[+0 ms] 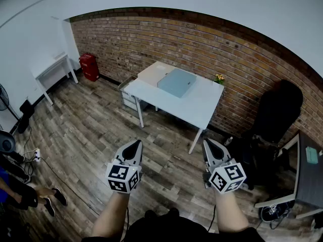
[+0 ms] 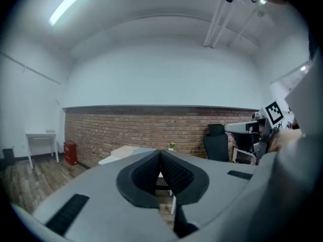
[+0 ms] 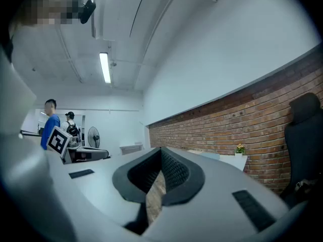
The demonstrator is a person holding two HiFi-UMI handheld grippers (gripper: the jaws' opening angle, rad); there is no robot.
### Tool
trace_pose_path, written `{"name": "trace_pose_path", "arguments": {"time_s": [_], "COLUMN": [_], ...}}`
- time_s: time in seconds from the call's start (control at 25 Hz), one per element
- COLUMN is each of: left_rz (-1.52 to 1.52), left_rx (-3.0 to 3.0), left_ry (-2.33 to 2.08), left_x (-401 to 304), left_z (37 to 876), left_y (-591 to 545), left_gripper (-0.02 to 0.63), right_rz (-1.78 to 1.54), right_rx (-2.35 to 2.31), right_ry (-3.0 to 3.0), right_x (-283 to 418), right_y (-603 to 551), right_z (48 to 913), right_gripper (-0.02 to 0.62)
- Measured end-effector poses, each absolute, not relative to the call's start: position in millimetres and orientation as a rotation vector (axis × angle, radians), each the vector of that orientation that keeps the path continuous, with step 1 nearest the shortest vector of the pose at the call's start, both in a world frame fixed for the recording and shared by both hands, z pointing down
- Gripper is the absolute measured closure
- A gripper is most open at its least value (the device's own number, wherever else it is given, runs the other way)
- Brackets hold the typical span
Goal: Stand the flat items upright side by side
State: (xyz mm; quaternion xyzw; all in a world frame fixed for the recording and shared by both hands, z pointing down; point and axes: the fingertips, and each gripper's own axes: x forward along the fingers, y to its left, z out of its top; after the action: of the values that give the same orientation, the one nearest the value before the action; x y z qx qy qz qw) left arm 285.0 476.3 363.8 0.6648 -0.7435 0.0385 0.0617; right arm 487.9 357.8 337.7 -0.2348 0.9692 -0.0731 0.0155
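The grey left gripper (image 1: 135, 144) and grey right gripper (image 1: 208, 144) hover side by side above the wood-plank floor (image 1: 91, 130), well short of a white rectangular table (image 1: 202, 110). Each has its tongs pressed together on nothing. A pale blue-grey flat rectangular item (image 1: 176, 82) lies flat on that table, toward the side nearest the red brick wall (image 1: 202, 39). A small potted plant with yellow flowers (image 1: 219, 78) stands at the table's far corner, and a black office chair (image 1: 277, 110) sits to the table's right.

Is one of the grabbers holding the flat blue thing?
No, the flat pale blue item lies on the white table, while the left gripper and right gripper are shut and empty.
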Motion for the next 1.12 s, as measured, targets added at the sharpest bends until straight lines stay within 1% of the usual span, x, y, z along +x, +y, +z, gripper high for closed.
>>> {"name": "trace_pose_path", "arguments": {"time_s": [0.64,1.0,1.12], "left_rz": [0.128,0.151,0.145], "left_rx": [2.049,2.029,2.012], "left_ry": [-2.211,-2.229,-2.232], "left_x": [306,331,334], "left_z": [364,371,375], "left_y": [461,445,440], "left_gripper": [0.592,0.592,0.591], "right_rz": [-0.267,-0.289,-0.344], "right_rx": [-0.772,-0.69,-0.682], "right_ry": [3.009,3.032,3.038], "right_x": [510,529,531], "right_y": [352,350,343], "right_z": [350,371,379], "right_gripper": [0.583,0.58,0.58]}}
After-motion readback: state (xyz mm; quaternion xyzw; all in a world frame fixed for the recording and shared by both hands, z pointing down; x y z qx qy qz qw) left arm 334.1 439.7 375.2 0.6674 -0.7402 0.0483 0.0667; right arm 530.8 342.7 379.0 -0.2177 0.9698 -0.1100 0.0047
